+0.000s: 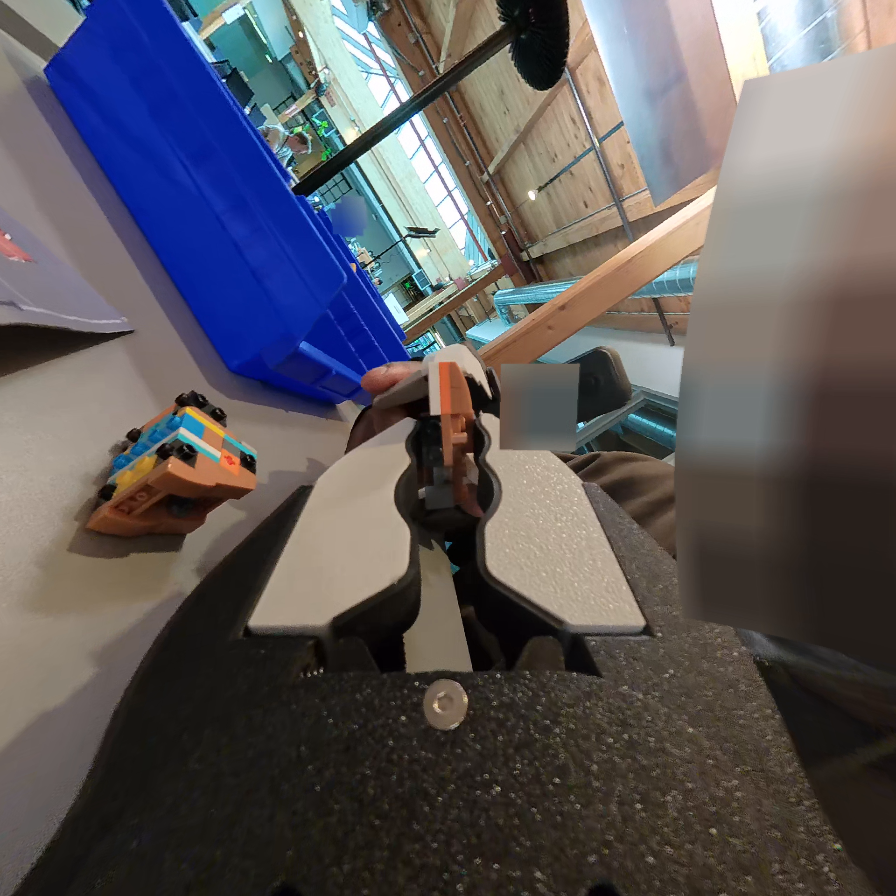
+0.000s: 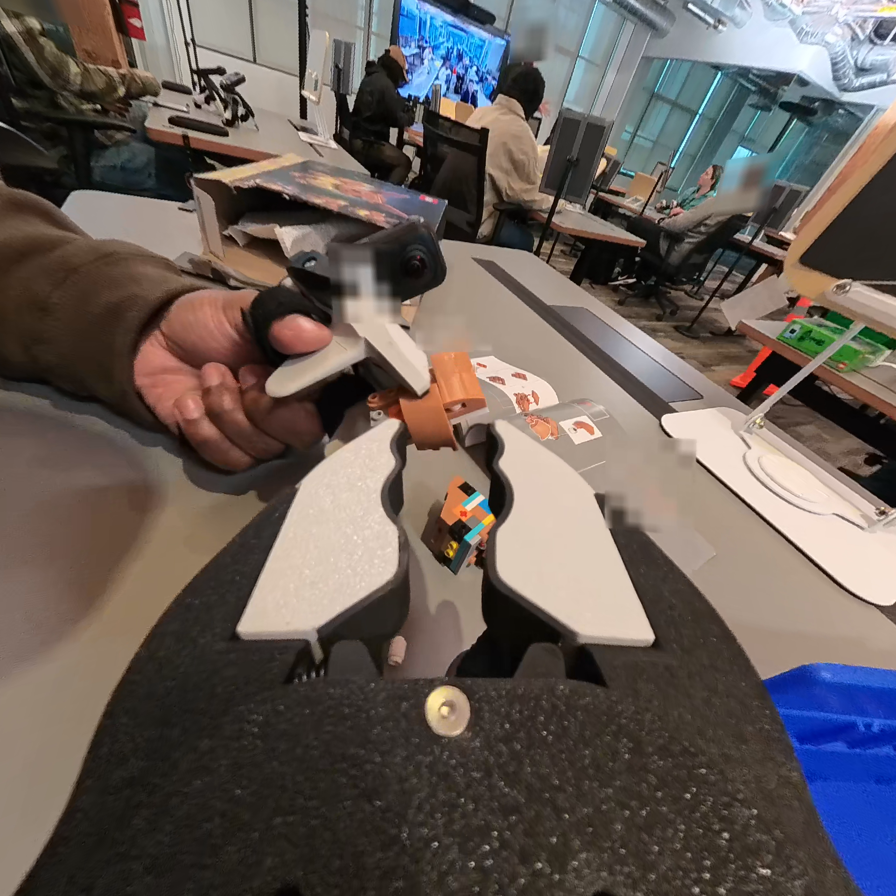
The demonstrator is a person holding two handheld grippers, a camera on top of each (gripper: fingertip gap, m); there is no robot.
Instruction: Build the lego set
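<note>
**Left fingers gripping the brown lego piece, right fingers spread and empty**

At the left of the right wrist view, a bare hand (image 2: 228, 383) in a brown sleeve is holding the left gripper (image 2: 402, 388), which is carrying a small camera on top. Its fingers are pressing together on a brown lego sub-assembly (image 2: 436, 412), lifted clear of the grey desk (image 2: 557, 300). In the left wrist view the left gripper (image 1: 448, 436) is showing the same brown-and-white sub-assembly (image 1: 453, 426) pinched between its narrowly spaced tips, with the long axis running away from the camera along the fingers.

Moving right, the right gripper (image 2: 446, 431) is standing wide open with nothing between its fingers (image 2: 339, 523), its tips just below the held piece. Through the gap, a second, multicoloured lego block (image 2: 460, 523) is lying on the desk, tilted on its side, its long axis running away from the camera. An open instruction booklet (image 2: 548, 417) is lying just beyond it.

In the left wrist view that block (image 1: 174, 465) is resting near a blue bin (image 1: 203, 194).
</note>
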